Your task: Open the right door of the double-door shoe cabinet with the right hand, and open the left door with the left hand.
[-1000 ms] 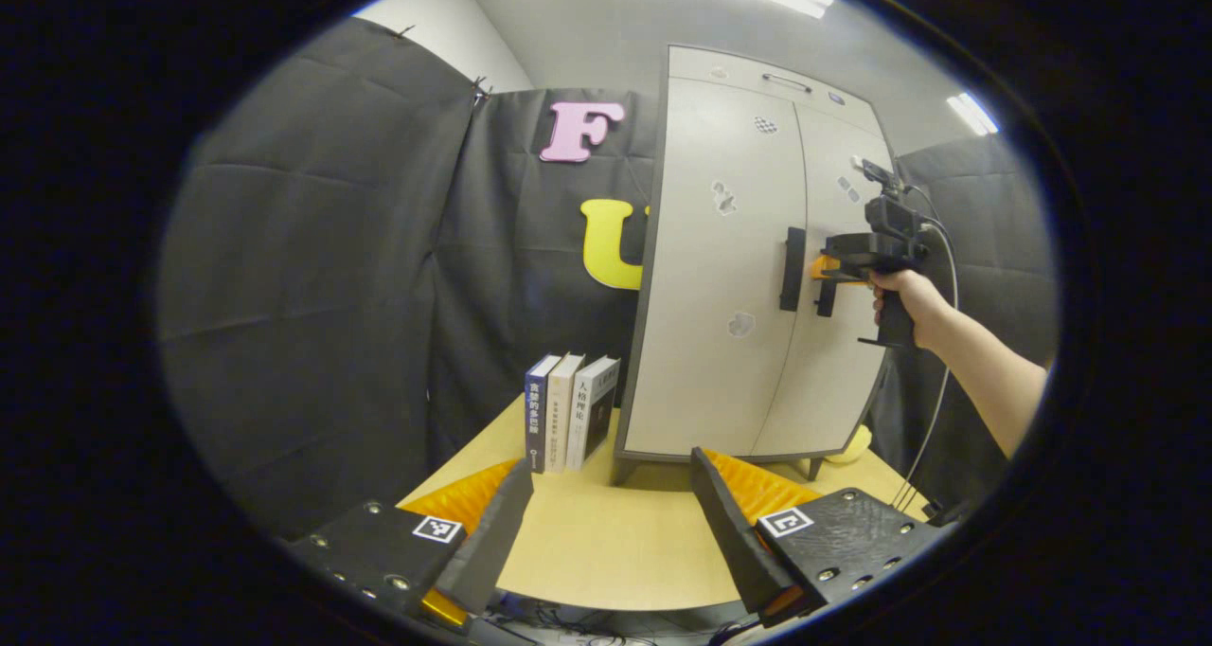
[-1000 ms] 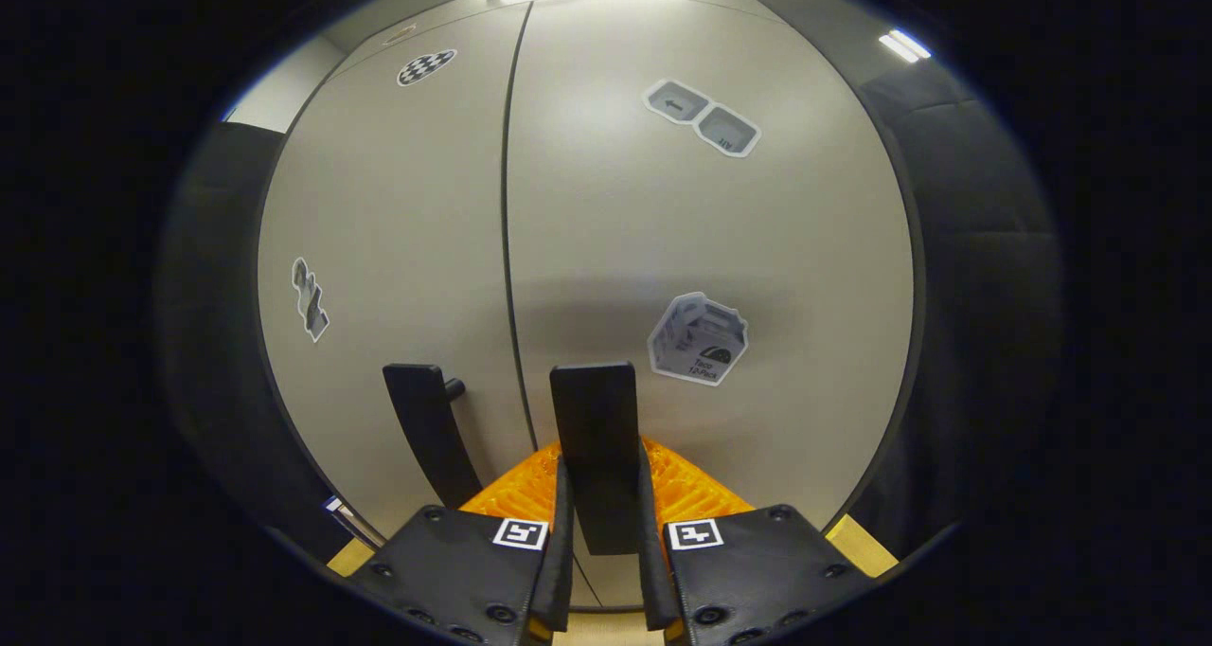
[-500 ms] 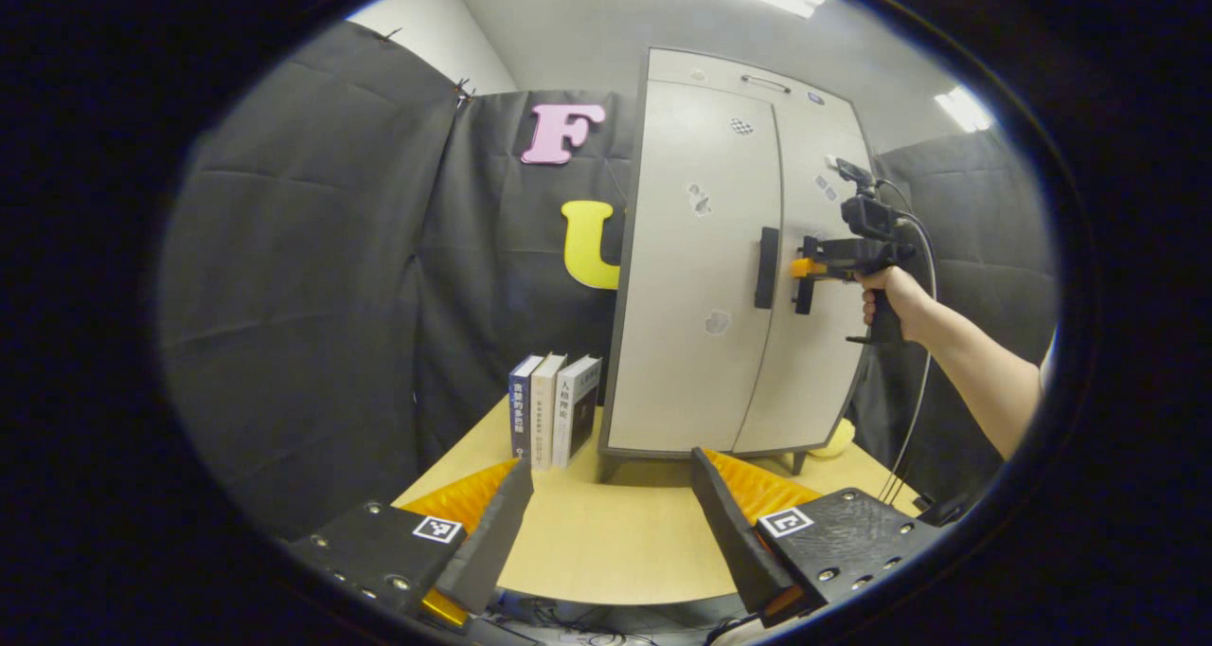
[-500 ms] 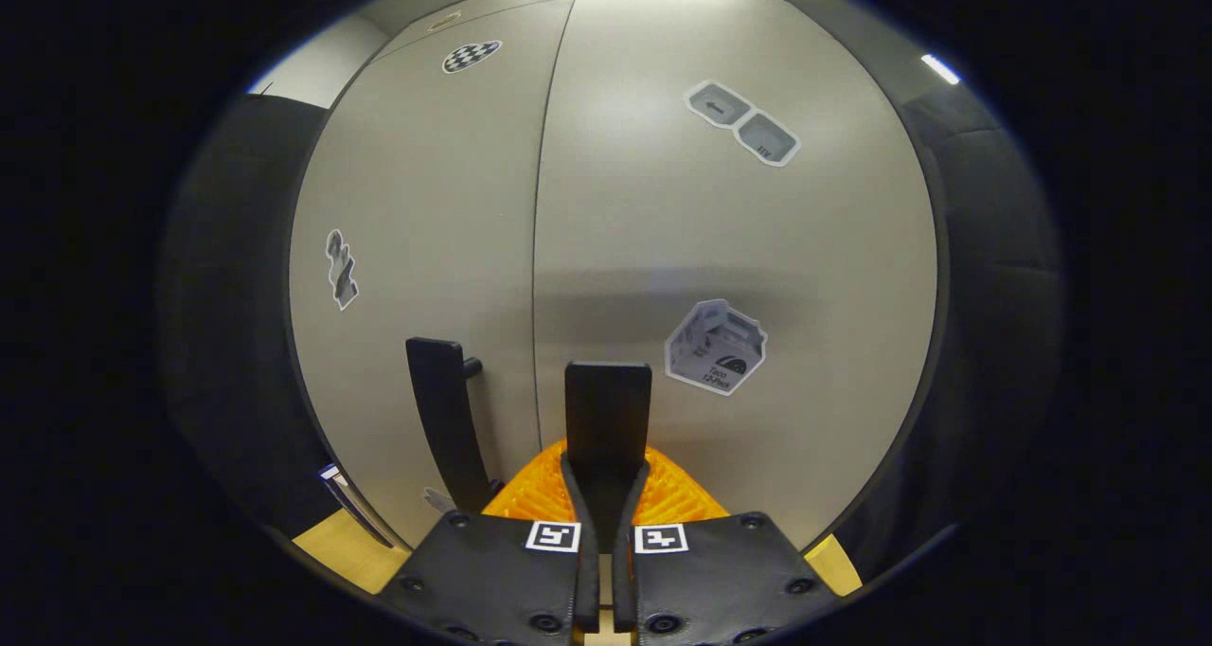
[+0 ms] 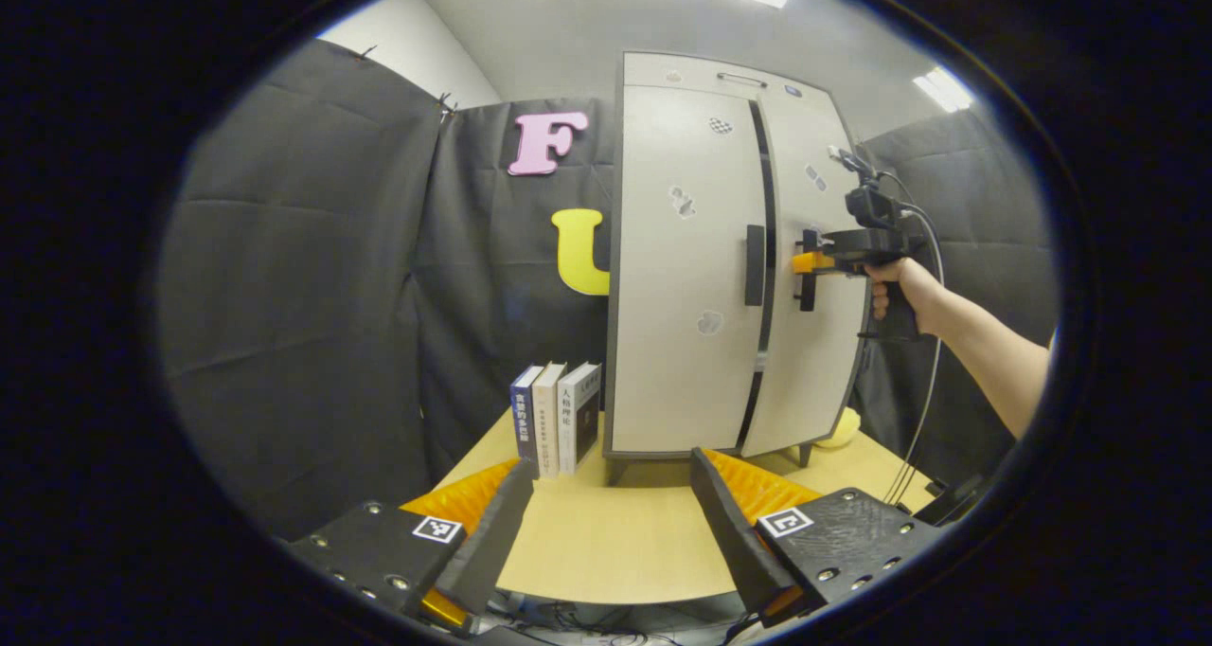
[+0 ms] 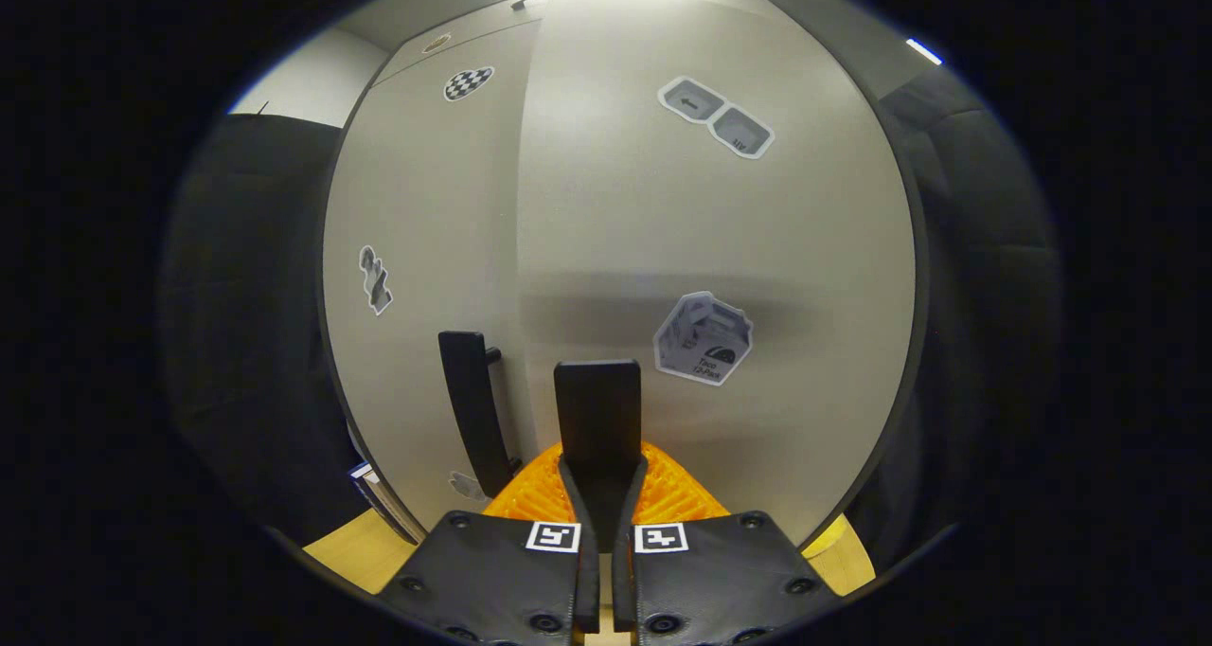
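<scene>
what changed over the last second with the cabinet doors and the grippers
The right gripper closed on the right door's handle and pulled; the right door has swung slightly open, a dark gap showing. The left door, books and open left gripper stayed put.

A light wooden table (image 5: 606, 551) carries everything; the pale double-door shoe cabinet (image 5: 682, 343) stands upright on short legs toward its far side. Three books (image 5: 557, 417) stand upright in a row just beside the cabinet's left side, spines facing out; a small yellow object (image 5: 838, 430), partly hidden, lies by the cabinet's right foot.
</scene>
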`<state>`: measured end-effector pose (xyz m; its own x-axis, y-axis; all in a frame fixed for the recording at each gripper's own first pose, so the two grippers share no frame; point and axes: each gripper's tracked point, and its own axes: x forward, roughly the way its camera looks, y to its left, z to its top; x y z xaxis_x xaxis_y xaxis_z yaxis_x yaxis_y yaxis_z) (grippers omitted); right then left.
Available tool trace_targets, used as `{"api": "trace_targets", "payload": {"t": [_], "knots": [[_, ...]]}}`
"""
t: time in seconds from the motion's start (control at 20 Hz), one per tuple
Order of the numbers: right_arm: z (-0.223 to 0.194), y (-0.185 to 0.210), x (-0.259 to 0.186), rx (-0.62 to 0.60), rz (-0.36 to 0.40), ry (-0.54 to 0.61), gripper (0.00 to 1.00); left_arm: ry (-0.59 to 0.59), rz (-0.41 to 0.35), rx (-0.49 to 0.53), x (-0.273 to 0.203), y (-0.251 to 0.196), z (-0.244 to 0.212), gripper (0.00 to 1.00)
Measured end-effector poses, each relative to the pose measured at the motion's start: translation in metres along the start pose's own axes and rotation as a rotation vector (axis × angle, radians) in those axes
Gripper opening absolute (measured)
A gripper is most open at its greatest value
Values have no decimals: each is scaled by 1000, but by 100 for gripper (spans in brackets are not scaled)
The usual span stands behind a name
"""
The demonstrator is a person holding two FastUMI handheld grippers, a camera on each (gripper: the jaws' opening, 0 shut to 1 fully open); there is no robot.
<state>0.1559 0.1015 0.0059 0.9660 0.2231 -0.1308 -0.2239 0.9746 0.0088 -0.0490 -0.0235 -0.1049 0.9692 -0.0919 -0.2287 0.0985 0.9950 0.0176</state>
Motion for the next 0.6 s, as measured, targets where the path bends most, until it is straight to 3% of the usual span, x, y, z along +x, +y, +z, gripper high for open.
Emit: {"api": "trace_targets", "payload": {"t": [0.2, 0.35, 0.45, 0.6], "knots": [[-3, -5, -24, -5, 23, -1, 7, 4, -11, -15, -4, -10, -3, 97], [-6, -11, -42, 5, 47, -4, 7, 10, -2, 32, -5, -12, -5, 100], [-6, -12, -46, 7, 52, -10, 7, 7, -3, 39, -5, -15, -3, 94], [-8, -16, -54, 21, 62, -13, 7, -4, -3, 21, -5, -19, -2, 97]]}}
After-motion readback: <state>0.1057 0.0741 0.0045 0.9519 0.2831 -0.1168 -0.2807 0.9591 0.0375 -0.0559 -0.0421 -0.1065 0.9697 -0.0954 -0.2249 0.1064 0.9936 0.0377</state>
